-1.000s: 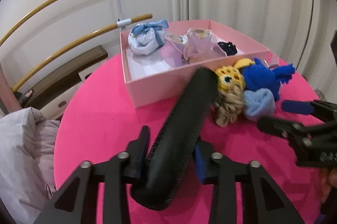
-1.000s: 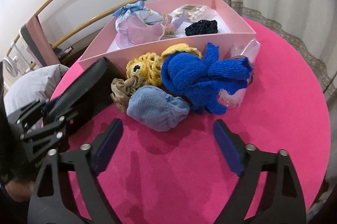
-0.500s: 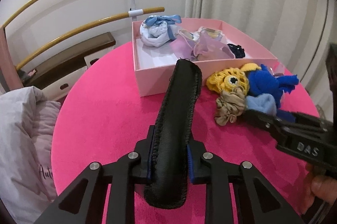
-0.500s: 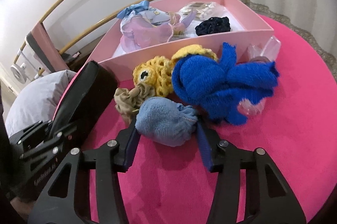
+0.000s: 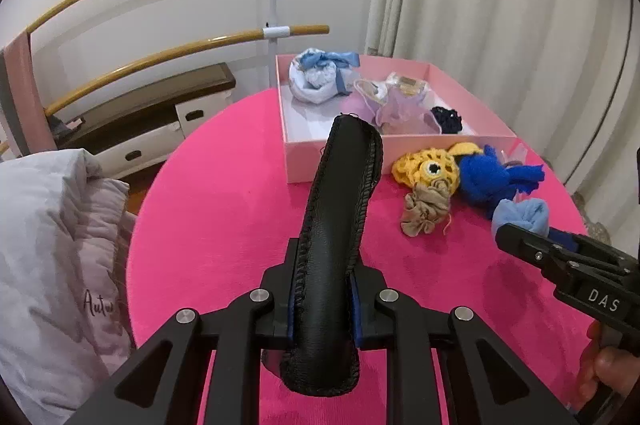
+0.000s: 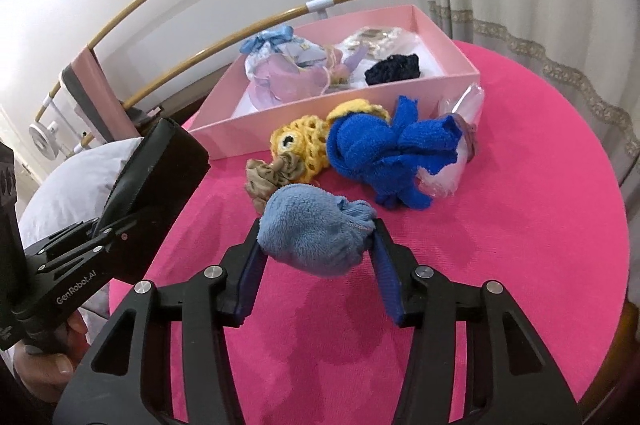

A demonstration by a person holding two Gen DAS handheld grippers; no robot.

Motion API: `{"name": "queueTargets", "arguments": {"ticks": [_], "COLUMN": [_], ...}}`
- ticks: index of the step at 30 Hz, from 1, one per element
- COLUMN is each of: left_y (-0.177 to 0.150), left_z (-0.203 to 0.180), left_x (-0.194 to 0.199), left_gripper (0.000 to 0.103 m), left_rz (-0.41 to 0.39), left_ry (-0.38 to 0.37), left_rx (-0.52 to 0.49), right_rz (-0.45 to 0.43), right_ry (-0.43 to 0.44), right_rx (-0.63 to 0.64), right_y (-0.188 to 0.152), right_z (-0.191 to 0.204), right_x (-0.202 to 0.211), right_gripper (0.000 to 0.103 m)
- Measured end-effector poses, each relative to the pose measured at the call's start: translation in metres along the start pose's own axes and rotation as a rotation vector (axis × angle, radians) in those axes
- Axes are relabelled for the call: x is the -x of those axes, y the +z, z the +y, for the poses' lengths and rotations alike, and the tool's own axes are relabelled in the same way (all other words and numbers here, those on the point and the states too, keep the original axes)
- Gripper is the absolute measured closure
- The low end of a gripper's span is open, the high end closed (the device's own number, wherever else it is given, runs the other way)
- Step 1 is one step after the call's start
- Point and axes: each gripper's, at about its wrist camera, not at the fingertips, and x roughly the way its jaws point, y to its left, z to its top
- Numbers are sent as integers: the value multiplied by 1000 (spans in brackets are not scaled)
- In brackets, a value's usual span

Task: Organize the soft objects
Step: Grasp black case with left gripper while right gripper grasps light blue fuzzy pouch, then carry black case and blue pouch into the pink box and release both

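The left gripper (image 5: 323, 309) clamps a black leather pouch (image 5: 340, 225), which juts toward 12 o'clock above the pink desk (image 5: 224, 217). The right gripper (image 6: 316, 265), jaws just closed to a narrow gap, squeezes a light-blue fuzzy bundle (image 6: 314, 229) lifted off the desk. At 12 o'clock from it lie a beige scrunchie (image 6: 268, 175), a yellow crochet piece (image 6: 308, 141) and a royal-blue cloth (image 6: 384, 149), all just outside the pink box (image 6: 320, 113).

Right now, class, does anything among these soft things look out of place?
Yes: the black leather case, clamped in the left gripper, looks stiff and stitched, unlike the fluffy light blue cloth in the right gripper.
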Motion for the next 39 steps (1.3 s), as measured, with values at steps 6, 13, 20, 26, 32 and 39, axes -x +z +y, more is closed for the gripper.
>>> {"name": "queueTargets", "arguments": {"ticks": [6, 13, 20, 26, 32, 39], "left_y": [1, 1, 9, 28, 56, 93], "left_z": [-5, -10, -11, -10, -9, -10], "left_x": [25, 49, 66, 75, 77, 63], "left_gripper": [87, 87, 87, 87, 87, 87], "left_rz": [-31, -58, -87, -122, -160, -186], "left_ry": [18, 29, 24, 28, 23, 9], "left_rx": [-2, 3, 13, 17, 21, 33], "right_rz": [-26, -50, -84, -128, -171, -196], "right_ry": [12, 16, 18, 12, 5, 20], "right_rx": [20, 28, 44, 50, 67, 83], "right_y": [1, 4, 13, 36, 73, 111], "right_z": [8, 9, 10, 5, 0, 0], "right_x": [14, 27, 43, 54, 59, 56], "right_gripper": [57, 57, 56, 56, 56, 56]}}
